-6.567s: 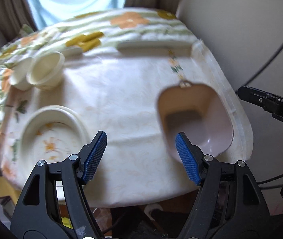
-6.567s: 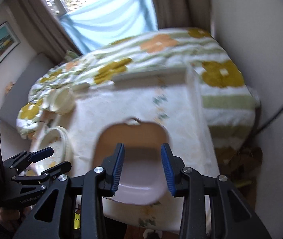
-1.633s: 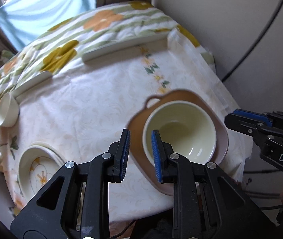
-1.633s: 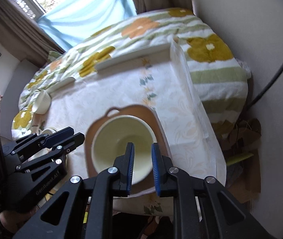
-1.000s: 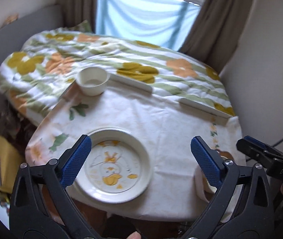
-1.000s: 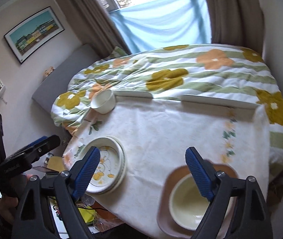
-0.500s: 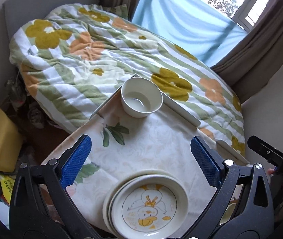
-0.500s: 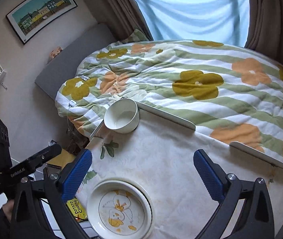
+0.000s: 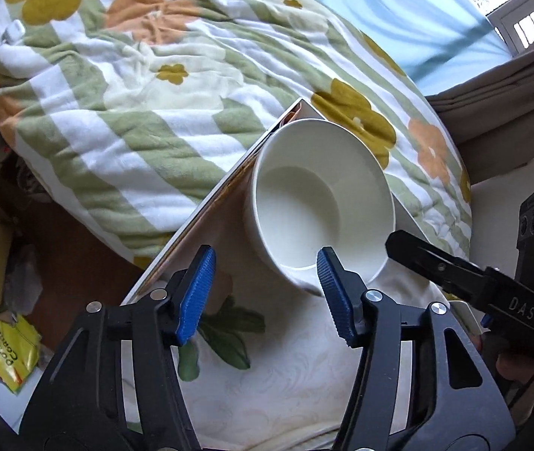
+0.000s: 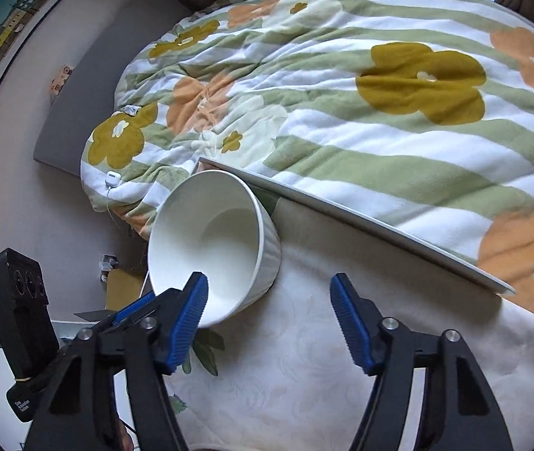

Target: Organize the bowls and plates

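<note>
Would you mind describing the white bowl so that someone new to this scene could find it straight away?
Start at the table under the pale cloth, beside the bed's flowered quilt. Go to the table's corner nearest that quilt, where the white bowl sits alone. It is plain, empty and ribbed outside, the only dish in view here.

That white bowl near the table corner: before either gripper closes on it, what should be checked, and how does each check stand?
1. Left gripper open: ok, jaws wide apart.
2. Right gripper open: ok, nothing between the jaws.
3. White bowl empty: ok, no contents visible.
4. Bowl wall between the left gripper's pads: cannot tell; the right-hand pad overlaps the near rim, but whether the wall sits between the pads is unclear.
5. Bowl sitting securely: not ok, it stands at the table corner beside the floral blanket.
6. Grippers clear of each other: cannot tell; both crowd the same rim.
</note>
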`<state>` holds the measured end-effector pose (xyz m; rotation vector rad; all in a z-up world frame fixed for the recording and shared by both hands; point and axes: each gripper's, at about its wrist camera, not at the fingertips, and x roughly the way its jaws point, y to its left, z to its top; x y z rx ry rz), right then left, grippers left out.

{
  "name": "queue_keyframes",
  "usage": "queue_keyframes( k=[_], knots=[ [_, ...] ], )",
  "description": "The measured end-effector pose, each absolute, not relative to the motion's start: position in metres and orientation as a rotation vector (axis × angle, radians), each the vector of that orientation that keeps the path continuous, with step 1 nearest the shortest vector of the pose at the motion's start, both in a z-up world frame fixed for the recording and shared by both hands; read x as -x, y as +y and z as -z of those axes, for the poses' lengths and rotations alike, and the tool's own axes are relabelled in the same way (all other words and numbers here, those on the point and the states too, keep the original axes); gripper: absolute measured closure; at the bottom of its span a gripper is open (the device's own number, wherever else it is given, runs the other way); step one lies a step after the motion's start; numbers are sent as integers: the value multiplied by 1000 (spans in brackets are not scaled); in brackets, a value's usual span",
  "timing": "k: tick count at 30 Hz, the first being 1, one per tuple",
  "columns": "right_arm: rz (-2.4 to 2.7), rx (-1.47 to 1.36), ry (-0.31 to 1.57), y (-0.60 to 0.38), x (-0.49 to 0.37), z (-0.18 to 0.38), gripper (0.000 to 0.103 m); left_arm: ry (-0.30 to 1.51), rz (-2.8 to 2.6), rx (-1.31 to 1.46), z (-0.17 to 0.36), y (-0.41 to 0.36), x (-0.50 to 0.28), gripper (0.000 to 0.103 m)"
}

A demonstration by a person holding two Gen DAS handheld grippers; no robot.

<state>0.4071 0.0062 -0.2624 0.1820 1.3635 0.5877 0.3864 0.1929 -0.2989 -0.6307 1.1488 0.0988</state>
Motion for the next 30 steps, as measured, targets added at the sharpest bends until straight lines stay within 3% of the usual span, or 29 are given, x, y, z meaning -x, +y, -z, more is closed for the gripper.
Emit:
queue_keyframes(
  k=[5, 11, 20, 30],
  knots=[
    [-604, -207, 1378, 22, -416, 283, 55, 1148, -111, 608, 312, 200, -399, 63],
    [-612, -208, 1368, 26, -418, 288, 81, 1123, -96, 566, 308, 197, -405, 83],
    [-605, -144, 1318, 30, -410, 279, 82, 1097, -91, 481, 295, 187, -402, 83],
    [-611, -209, 1187, -12, -364, 215, 82, 982, -43, 420, 218, 147, -360, 83]
  ],
)
